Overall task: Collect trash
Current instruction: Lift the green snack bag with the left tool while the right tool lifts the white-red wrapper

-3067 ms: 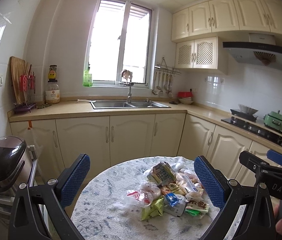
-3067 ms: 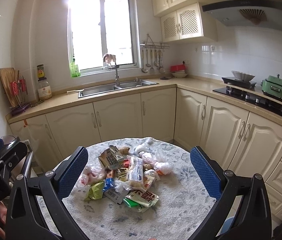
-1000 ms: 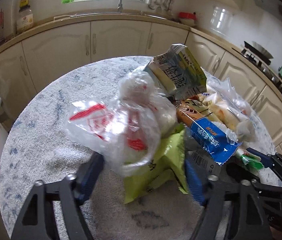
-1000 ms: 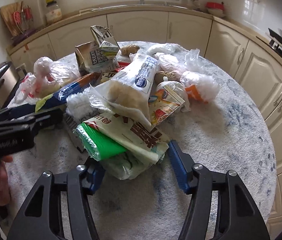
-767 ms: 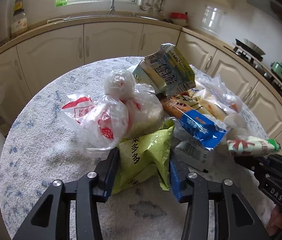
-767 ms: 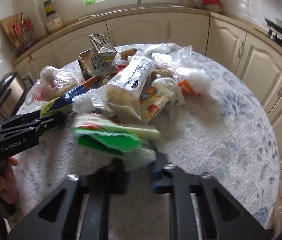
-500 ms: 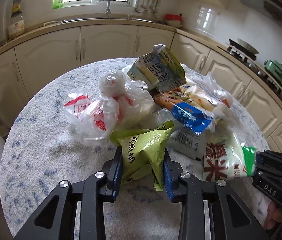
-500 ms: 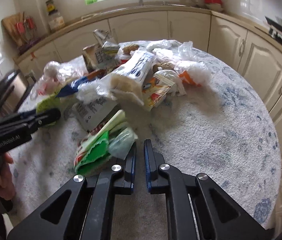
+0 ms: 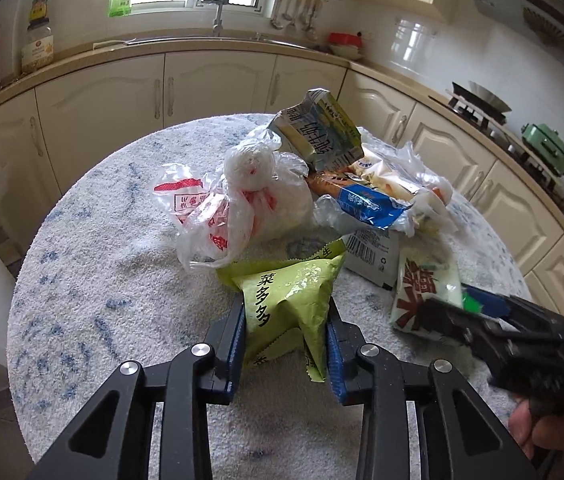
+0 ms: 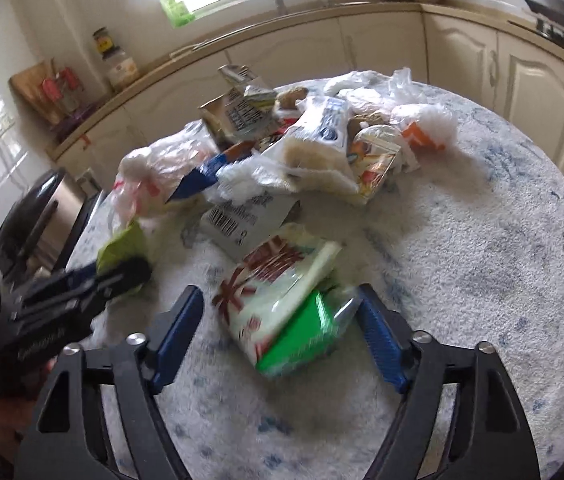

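A pile of trash lies on a round table with a white and blue cloth (image 9: pixel 94 300). My left gripper (image 9: pixel 285 316) is shut on a green snack bag (image 9: pixel 290 300) at the near edge of the pile. My right gripper (image 10: pixel 280 316) is open, its fingers on either side of a white, red and green noodle packet (image 10: pixel 282 292) lying on the cloth; the packet touches the right finger. That packet also shows in the left wrist view (image 9: pixel 426 288). Behind lie a tied plastic bag with red print (image 9: pixel 234 208), a crushed milk carton (image 9: pixel 318 132) and a blue wrapper (image 9: pixel 366 204).
Cream kitchen cabinets (image 9: pixel 122 96) and a counter curve behind the table. A stove with a pan (image 9: pixel 478 100) and a green pot (image 9: pixel 546 148) is at the right. A dark rice cooker (image 10: pixel 38 204) stands left of the table. Bare cloth (image 10: pixel 502 240) lies right of the pile.
My right gripper has opened and the noodle packet now lies between its spread fingers. My left gripper has stayed shut on the green bag and drawn it slightly clear of the pile.
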`<state>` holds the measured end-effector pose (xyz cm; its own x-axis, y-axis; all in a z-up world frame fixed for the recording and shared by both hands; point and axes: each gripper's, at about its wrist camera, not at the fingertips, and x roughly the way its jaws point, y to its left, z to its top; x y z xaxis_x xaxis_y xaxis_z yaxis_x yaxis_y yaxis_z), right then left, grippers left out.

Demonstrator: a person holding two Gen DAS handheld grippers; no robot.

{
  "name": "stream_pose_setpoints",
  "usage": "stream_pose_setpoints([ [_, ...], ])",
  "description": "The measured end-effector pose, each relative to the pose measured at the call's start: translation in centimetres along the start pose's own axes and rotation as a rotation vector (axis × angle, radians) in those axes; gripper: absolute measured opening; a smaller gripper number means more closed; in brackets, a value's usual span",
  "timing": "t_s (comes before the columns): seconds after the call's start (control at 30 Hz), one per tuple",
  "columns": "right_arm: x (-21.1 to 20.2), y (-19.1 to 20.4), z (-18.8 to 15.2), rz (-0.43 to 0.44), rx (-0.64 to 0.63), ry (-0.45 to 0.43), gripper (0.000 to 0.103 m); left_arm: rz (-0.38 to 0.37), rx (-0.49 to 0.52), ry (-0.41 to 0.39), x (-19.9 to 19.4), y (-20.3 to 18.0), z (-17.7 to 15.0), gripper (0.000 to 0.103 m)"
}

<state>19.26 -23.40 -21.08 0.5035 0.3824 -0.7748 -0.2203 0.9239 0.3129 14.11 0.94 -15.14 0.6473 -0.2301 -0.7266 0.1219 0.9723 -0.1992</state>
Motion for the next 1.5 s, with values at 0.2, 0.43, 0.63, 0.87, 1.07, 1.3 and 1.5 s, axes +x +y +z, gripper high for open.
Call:
stream_pose_setpoints([
  [0.2,0.6,2.2,1.2,0.053,-0.096,0.036,0.031,-0.004,0.012,-0.006,-1.1,-0.4,-0.3,0.03],
  [0.43,0.7,1.6,-0.1,0.128,-0.032,0.073,0.052,0.001,0.019,0.007,-1.6,-0.6,-1.4,0.03],
  [0.63,-0.2,4.1,-1.9,0.09,-0.096,0.085,0.073,0.049,0.018,-0.018,-3.5,0.2,-2.2,0.03],
  [0.87,1.6,8.5,-2.6,-0.065,-0.201,0.075,0.078,0.121,-0.01,-0.048,-6.6,1.8,-3.6,0.03],
  [1.07,2.2,10.1,-3.3,-0.123,-0.284,0.049,0.072,0.134,-0.045,-0.047,-8.0,3.0,-4.7,0.03],
  [1.3,1.0,8.8,-3.2,-0.096,-0.263,0.045,0.019,0.102,-0.021,-0.05,-9.0,2.3,-4.6,0.03],
  [1.5,0.4,6.5,-3.0,-0.051,-0.203,0.061,0.022,0.068,0.002,-0.049,-8.7,0.7,-4.2,0.03],
])
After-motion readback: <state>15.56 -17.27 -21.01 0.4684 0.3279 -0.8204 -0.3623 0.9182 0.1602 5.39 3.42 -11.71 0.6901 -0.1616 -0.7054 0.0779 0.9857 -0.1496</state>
